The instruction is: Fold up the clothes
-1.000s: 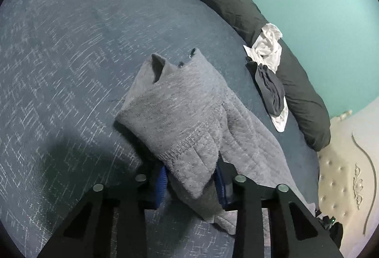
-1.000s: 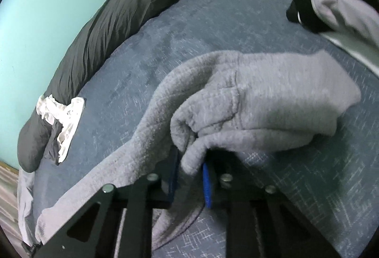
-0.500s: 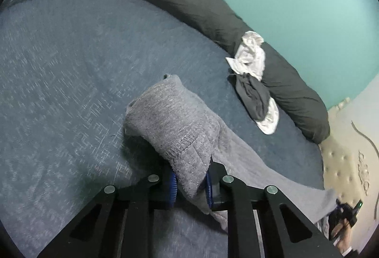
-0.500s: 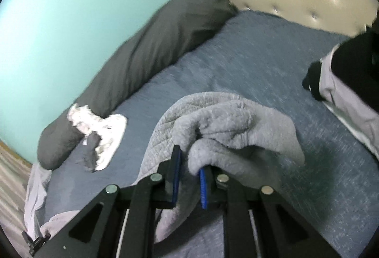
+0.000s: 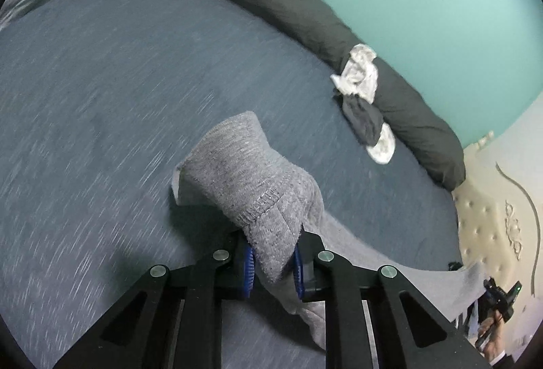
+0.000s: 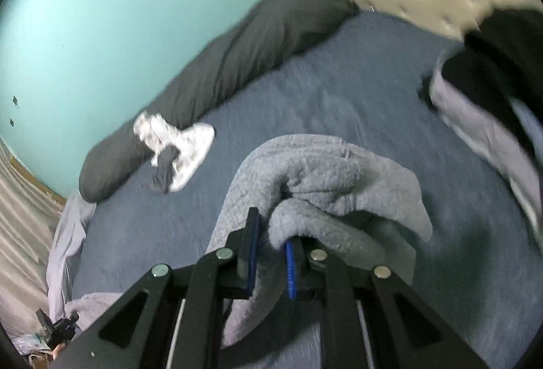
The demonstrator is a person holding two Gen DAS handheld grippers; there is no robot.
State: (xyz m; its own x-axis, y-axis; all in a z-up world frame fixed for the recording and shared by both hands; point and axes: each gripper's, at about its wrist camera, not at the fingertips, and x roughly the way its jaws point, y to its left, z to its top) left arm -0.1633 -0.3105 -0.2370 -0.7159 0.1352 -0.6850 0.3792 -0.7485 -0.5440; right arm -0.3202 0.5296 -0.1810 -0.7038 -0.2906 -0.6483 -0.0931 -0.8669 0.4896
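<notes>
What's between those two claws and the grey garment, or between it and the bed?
Nothing stands between them: the left gripper and right gripper are each shut on the grey garment. The blue bedspread beneath shows bare; the white and dark clothes lie off by the dark bolster.

Wide bare room is offered by the dark blue textured bedspread point(image 5: 101, 104) ahead and to the left. The far edge is blocked by a long dark grey bolster point(image 5: 339, 40), with small crumpled white and dark clothes point(image 5: 366, 104) against it
</notes>
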